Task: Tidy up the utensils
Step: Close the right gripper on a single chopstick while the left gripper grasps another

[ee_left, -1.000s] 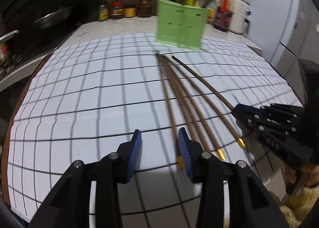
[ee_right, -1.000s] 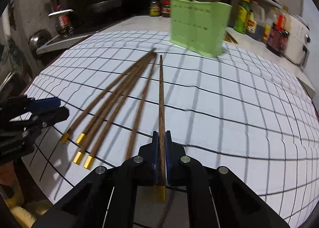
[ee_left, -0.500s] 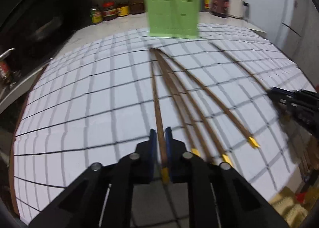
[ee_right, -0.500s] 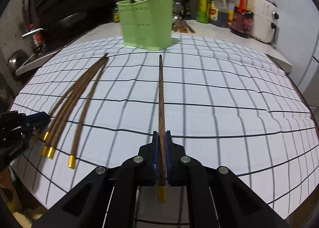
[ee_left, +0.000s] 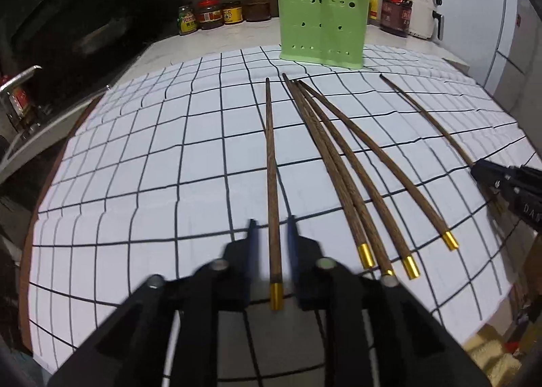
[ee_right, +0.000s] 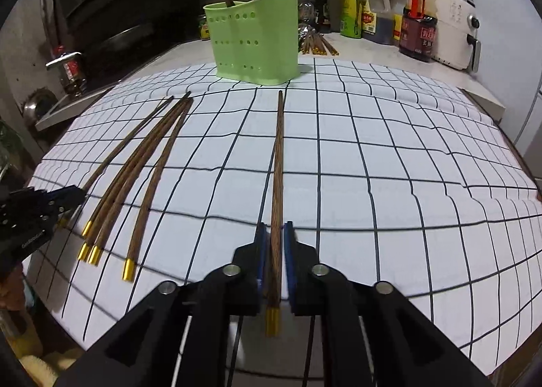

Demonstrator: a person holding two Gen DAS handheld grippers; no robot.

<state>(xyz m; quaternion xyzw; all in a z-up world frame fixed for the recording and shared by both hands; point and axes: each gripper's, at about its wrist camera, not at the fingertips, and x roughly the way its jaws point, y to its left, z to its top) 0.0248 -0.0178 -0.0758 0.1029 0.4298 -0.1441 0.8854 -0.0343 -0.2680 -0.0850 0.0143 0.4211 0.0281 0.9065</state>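
L gripper (ee_left: 272, 234): jaws apart, straddling one chopstick (ee_left: 271, 163) w/ gaps both sides; stick ran from 6 toward 12 on the grid cloth (ee_left: 135, 184). Four loose chopsticks (ee_left: 342, 170) fanned at 3 of it, gold caps toward camera. R gripper (ee_right: 273, 234): jaws closed down on a single chopstick (ee_right: 278, 163), blue pads (ee_right: 260, 251) touching it, gold cap sticking out behind, tip pointing 12 toward green holder (ee_right: 254, 38). Holder upright at far cloth edge, several sticks standing in it.

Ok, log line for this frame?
left tongs: open, astride left chopstick | right tongs: shut on right chopstick | four loose chopsticks: flat on mat | holder: upright, behind
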